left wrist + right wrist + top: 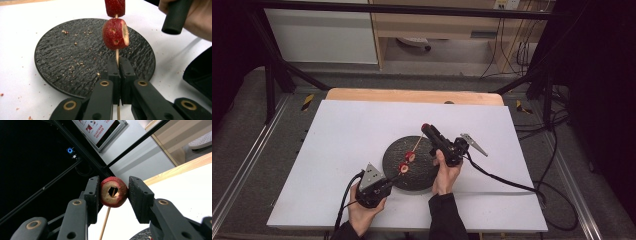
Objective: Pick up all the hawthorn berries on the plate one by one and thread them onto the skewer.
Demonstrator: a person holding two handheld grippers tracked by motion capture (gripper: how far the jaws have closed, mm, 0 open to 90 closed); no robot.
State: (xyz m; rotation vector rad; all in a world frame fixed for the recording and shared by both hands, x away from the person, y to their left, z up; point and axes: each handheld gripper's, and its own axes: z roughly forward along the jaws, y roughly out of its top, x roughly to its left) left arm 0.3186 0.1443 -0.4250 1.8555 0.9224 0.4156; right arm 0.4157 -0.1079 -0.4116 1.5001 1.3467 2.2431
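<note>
Two red hollowed strawberry pieces (115,33) already sat on the thin wooden skewer (117,56), and a third cored red piece (113,191) was being fed onto its tip. The left gripper (388,184) was clenched on the skewer's lower end, jaws pressed together around the stick, above the near rim of the round black textured slate plate (62,57). The right gripper (427,128) was grasping the third piece by its sides, held up over the plate's far edge; the skewer tip showed through the piece's hollow centre in the right gripper view.

Risks as judged:
- Skewer was thin and held at one end only; a push off its line could bend or snap it.
- Tip sat in the hollow, not in flesh; the piece might slide on without biting and hang loose or drop.
- Soft fruit under jaw pressure could crush or split, more so if pushed hard.
- Threaded pieces might get shoved down toward the left gripper, or rotate and slip to the white counter (342,150).
- Crumbs already littered the plate.
</note>
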